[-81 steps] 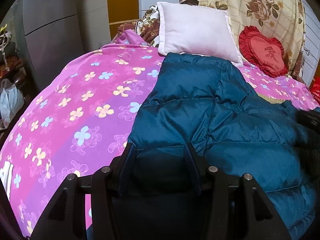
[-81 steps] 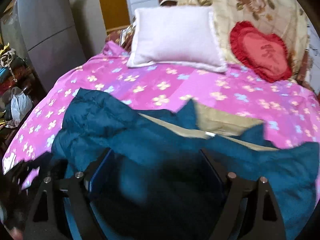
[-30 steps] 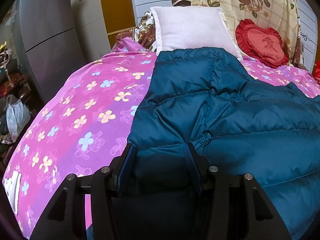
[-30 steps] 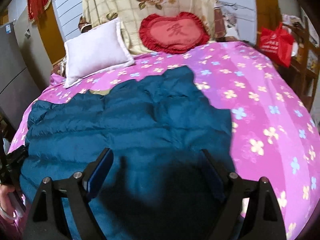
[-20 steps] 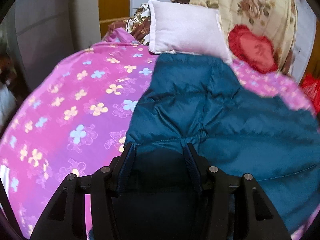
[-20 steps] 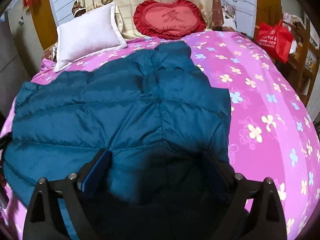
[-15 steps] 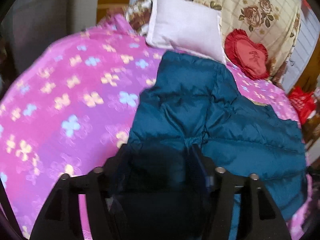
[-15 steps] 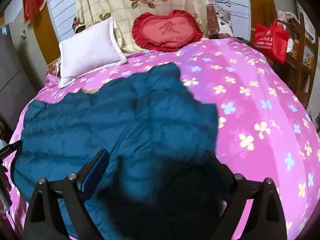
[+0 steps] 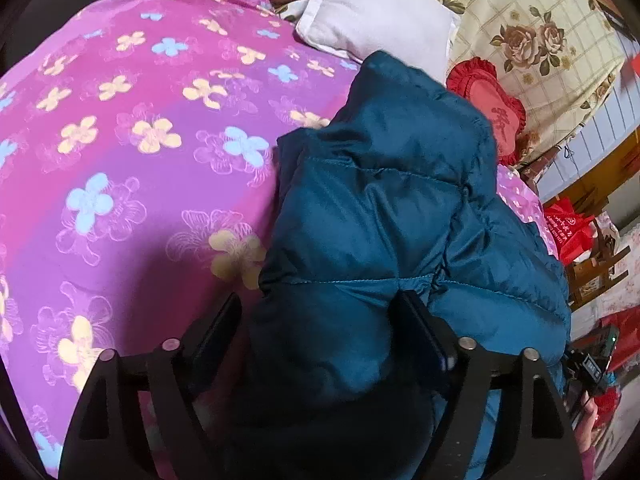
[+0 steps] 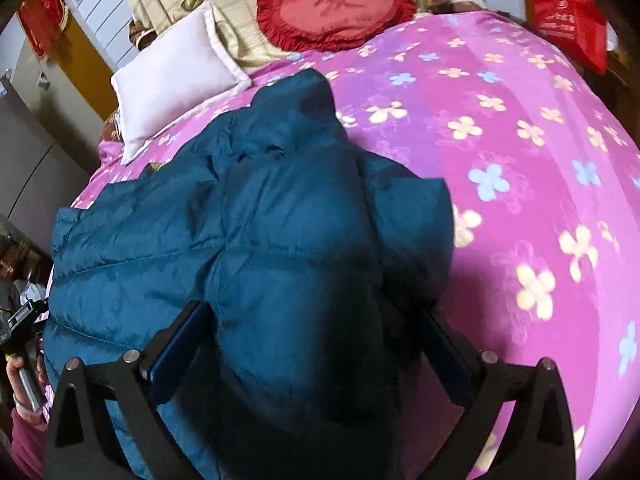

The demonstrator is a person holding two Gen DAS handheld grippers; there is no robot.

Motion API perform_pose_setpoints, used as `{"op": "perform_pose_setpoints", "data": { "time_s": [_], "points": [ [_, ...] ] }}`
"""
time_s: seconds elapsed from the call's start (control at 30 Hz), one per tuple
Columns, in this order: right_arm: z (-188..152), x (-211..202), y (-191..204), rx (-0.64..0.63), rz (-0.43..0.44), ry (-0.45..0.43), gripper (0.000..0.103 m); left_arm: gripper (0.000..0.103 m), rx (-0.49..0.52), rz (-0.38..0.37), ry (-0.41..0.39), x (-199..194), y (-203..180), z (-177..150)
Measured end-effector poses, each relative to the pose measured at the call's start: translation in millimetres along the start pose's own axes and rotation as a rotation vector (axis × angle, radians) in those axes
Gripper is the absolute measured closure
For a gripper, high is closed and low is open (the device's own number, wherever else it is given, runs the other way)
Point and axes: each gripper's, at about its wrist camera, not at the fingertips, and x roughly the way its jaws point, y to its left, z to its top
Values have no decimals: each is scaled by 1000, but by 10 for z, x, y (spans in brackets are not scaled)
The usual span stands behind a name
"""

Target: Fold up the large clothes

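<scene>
A teal quilted down jacket (image 9: 384, 208) lies spread on the bed with the pink flowered cover (image 9: 120, 128). My left gripper (image 9: 320, 312) is at the jacket's near left corner, its jaws standing on either side of a bunched fold of padding, which is lifted and puckered there. My right gripper (image 10: 312, 320) stands wide over the jacket's (image 10: 248, 216) near right part, with thick fabric bulging between the jaws. The right corner of the jacket is raised and rumpled. The other gripper and hand show at the left edge of the right wrist view (image 10: 20, 340).
A white pillow (image 9: 380, 16) and a red heart cushion (image 10: 332, 8) lie at the head of the bed against a floral blanket (image 9: 532, 36). A red bag (image 10: 568, 20) hangs at the right of the bed. Grey cabinets (image 10: 24, 152) stand left.
Both grippers have tilted and moved inward with jacket corners. The jacket's near edge has bunched and lifted, and its left side has pulled away from the pillow.
</scene>
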Motion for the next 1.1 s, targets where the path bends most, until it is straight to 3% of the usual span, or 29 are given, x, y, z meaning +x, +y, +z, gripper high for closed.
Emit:
{"op": "perform_pose_setpoints", "data": {
  "time_s": [0.07,0.23,0.37,0.6,0.83,0.93,0.97,1.1],
  "points": [
    [64,9,-32,8,9,5,0,32,-28,-29,16,30,65,15],
    [161,-58,-114,16,-2,-31,0,32,-21,-32,44,32,60,49],
    [127,-166,-119,-23,-29,-77,0,28,2,-38,19,45,40,32],
    [173,123,-350,58,123,32,0,16,38,-24,-7,109,-60,14],
    [149,228,-302,35,182,31,0,16,76,-18,-15,148,-148,-28],
    [103,214,-280,22,196,14,1,44,66,-66,-15,143,-173,-61],
    [87,205,-265,23,204,12,8,54,62,-71,-20,140,-194,-73],
    [14,94,-163,22,216,-22,31,74,98,-54,-43,82,-299,-121]
  ]
}}
